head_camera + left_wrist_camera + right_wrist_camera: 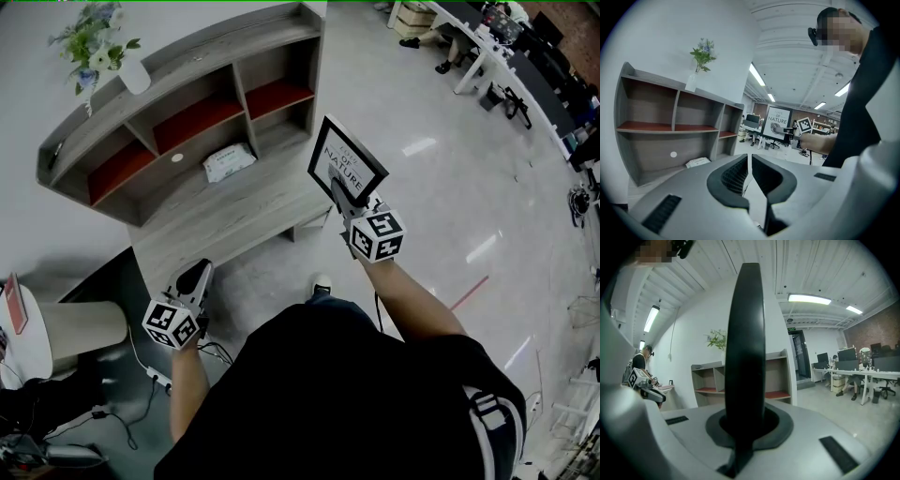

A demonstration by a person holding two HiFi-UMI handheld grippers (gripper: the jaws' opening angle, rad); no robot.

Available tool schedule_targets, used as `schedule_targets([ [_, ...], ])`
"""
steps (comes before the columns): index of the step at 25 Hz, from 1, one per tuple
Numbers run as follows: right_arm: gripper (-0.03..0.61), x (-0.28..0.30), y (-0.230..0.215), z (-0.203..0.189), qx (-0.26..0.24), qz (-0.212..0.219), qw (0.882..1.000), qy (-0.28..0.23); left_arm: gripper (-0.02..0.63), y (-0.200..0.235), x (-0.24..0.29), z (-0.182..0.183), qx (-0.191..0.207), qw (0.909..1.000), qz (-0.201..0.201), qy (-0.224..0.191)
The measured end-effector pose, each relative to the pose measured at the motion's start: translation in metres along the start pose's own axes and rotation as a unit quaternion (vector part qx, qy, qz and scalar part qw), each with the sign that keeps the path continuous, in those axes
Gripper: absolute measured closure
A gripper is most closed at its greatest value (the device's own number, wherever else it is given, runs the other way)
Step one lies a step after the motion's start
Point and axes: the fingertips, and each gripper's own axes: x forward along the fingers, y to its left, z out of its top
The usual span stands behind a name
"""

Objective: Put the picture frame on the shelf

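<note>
1. The right tongs [343,194] are clamped on the lower edge of the picture frame [347,161]. In the right gripper view its black edge stands upright between the two jaws.
2. The frame has a black border and a white print with the word "NATURE". It is held in the air off the right end of the shelf [187,122], apart from it and resting on no board.
3. The left tongs [198,276] hang lower, in front of the shelf's front left corner. Their jaws are together, with only a thin slit and nothing between them.
4. The shelf is a grey wooden unit standing on the floor. It has a row of upper compartments with red boards, and open lower compartments over a broad bottom ledge.
5. A white packet of wipes [229,161] lies flat in a lower compartment near the middle.
6. A white vase of flowers [131,70] stands on the top board, towards its left end.
</note>
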Motion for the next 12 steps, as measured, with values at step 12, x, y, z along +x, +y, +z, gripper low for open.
schedule_targets([
  [12, 0.555, 0.03, -0.038, 0.003, 0.001, 0.008, 1.0, 0.01, 0.584, 0.01, 0.044, 0.017, 0.0, 1.0, 0.005, -0.004],
])
